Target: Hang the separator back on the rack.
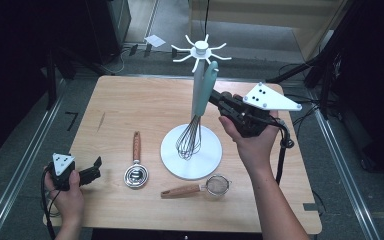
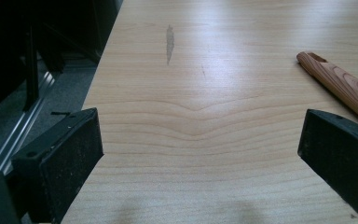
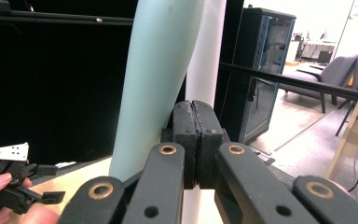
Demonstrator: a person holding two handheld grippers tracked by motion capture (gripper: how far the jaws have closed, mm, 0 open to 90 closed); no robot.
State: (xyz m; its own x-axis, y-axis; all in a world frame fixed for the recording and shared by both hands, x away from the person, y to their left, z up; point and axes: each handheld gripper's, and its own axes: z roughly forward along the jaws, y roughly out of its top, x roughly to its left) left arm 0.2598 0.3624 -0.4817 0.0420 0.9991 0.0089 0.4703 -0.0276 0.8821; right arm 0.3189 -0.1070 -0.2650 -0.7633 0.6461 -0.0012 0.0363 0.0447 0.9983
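At the bench's (image 1: 130, 100) seven o'clock corner we rest our left gripper (image 1: 96, 169), its jaws spread wide over bare wood with nothing between them. In the left gripper view those jaws frame the wood grain, and a wooden handle end (image 2: 340, 84) lies at two o'clock, just beyond the right jaw.

Moving right, a coiled spring whisk (image 1: 136, 172) with a wooden handle lies flat at about six o'clock from the bench's centre. Near the front edge, at five o'clock, lies a small mesh strainer (image 1: 217, 184), its wooden handle pointing toward nine o'clock.

At the centre stands a white utensil stand (image 1: 191, 150): a round base, a post, and spoked hooks at the top. A balloon whisk (image 1: 202, 90) with a pale mint handle hangs upright against the post, its wires just above the base.

At three o'clock from the stand we hold our right gripper (image 1: 213, 96) raised, pointing toward nine o'clock. Its jaws are pressed together, tip to tip, just beside the mint handle. In the right gripper view the handle (image 3: 156, 84) stands at eleven o'clock of the closed jaws, not between them.
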